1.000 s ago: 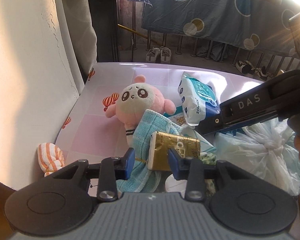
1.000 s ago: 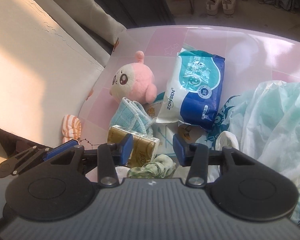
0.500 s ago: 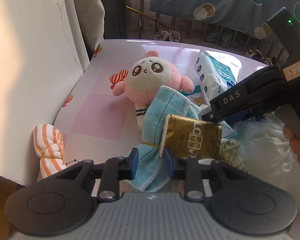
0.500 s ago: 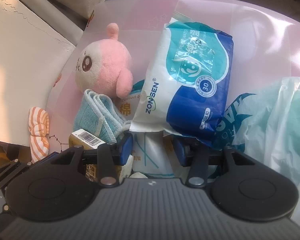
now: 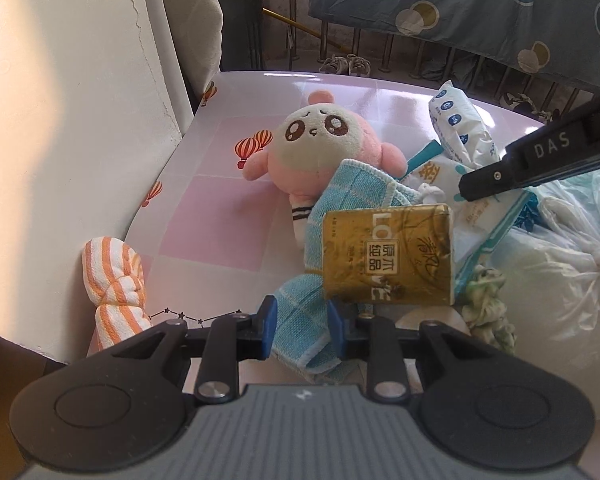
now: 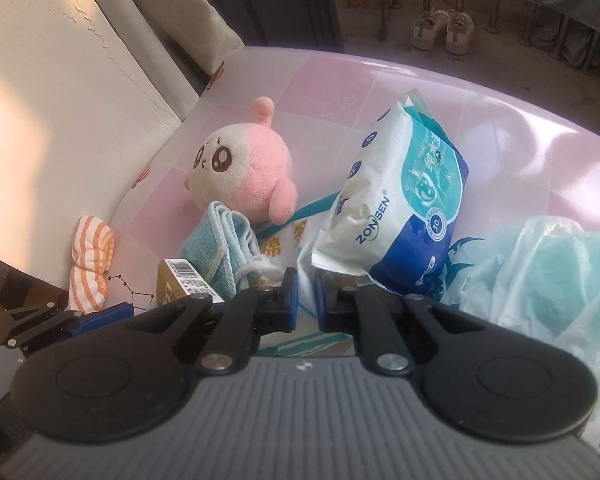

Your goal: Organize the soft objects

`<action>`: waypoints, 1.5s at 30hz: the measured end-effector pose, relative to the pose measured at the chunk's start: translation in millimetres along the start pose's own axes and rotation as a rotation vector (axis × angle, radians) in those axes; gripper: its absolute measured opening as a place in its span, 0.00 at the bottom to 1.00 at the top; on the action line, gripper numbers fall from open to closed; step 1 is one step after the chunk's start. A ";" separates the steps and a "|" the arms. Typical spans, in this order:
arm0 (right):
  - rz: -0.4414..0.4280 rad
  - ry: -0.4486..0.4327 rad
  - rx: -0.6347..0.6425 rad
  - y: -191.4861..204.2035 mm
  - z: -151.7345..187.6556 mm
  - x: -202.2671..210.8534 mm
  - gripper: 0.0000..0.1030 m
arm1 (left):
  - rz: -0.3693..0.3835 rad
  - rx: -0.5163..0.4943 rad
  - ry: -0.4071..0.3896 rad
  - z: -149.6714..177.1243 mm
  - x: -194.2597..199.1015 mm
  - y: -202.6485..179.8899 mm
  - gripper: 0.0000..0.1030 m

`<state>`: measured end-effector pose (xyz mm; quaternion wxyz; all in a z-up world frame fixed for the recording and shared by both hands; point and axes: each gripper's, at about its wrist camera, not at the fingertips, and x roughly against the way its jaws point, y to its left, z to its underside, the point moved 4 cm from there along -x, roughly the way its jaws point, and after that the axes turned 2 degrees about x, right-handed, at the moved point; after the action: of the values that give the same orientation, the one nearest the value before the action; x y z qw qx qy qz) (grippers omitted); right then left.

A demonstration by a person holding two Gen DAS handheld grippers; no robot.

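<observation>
Towel (image 5: 300,320), blue, light and limp, sags beside the plush toy (image 5: 312,152), left gripper (image 5: 302,330) clamped on its bunched edge, right gripper (image 6: 306,300) pinched together on a thin plastic wrapper (image 6: 300,336).

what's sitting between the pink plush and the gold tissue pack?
The folded blue towel, overlapping both; the left wrist view shows it clearest, with its lower end between the left hand-held gripper pads.
</observation>
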<state>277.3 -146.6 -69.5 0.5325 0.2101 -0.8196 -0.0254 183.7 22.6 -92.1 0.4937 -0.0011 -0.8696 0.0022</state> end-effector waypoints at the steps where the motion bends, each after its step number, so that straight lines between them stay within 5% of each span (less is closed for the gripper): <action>1: -0.001 -0.008 -0.003 -1.0 -0.5 5.1 0.06 | 0.007 0.004 -0.003 0.0 2.6 0.6 0.27; 6: -0.034 -0.063 -0.036 -8.0 -1.6 36.7 0.00 | 0.077 0.028 -0.058 -5.2 27.7 2.0 0.28; 14: -0.081 -0.075 -0.107 -24.7 6.6 62.8 0.05 | 0.153 0.022 -0.123 -13.5 54.2 -12.5 0.29; 19: -0.050 -0.033 -0.056 -11.6 8.4 40.1 0.34 | 0.114 0.015 -0.099 -17.3 35.8 -21.6 0.29; 30: -0.027 0.103 -0.047 -12.1 4.2 -43.3 0.38 | 0.051 0.077 0.003 -19.2 -12.6 -1.0 0.29; 33: -0.041 0.140 -0.066 -12.0 8.6 -62.3 0.36 | 0.054 0.078 0.004 -19.9 -14.3 0.7 0.29; 37: -0.057 0.094 -0.083 -10.2 7.8 -57.1 0.13 | 0.077 0.086 0.000 -18.8 -10.2 1.2 0.29; 45: 0.015 -0.051 0.040 11.9 -5.2 -3.4 0.04 | 0.206 0.124 -0.046 -17.9 19.3 6.1 0.29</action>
<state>279.2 -133.6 -67.0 0.5072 0.2137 -0.8348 -0.0102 189.2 28.9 -66.3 0.4698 -0.0599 -0.8742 0.1068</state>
